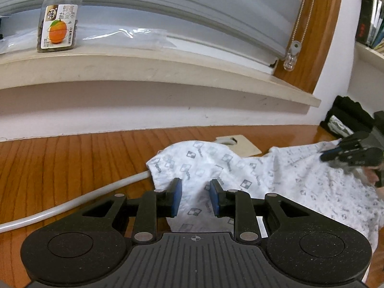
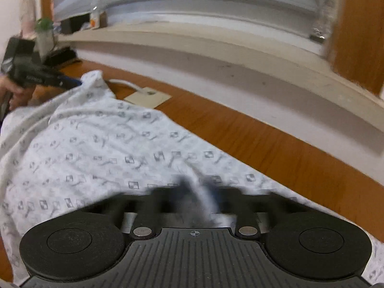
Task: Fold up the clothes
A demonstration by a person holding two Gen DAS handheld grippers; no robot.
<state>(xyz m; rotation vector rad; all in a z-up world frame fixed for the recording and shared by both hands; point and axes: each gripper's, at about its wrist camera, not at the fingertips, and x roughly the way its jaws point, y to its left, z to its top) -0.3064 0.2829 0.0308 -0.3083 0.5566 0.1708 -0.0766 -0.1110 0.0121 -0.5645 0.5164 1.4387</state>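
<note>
Lying crumpled on the wooden bench [image 1: 72,158], white patterned garment [image 1: 300,184], left gripper [image 1: 195,198] jaws wide over its 9 o'clock edge, right gripper [image 2: 196,192] blurred, jaws pinching a cloth fold.

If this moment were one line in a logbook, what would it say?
step: fold clothes | left claw: open, over garment edge | right claw: blurred, cloth between fingers | patterned white garment: rumpled on wooden table

Looked like a lived-in home room: polished wooden surface [image 1: 72,163] under a window with lowered blinds [image 1: 168,12] and bead cord [image 1: 309,4], snack jar [image 1: 58,16] on the sill [image 1: 144,64], books [image 1: 370,16] shelved right, potted plant [image 2: 44,31] left.
</note>
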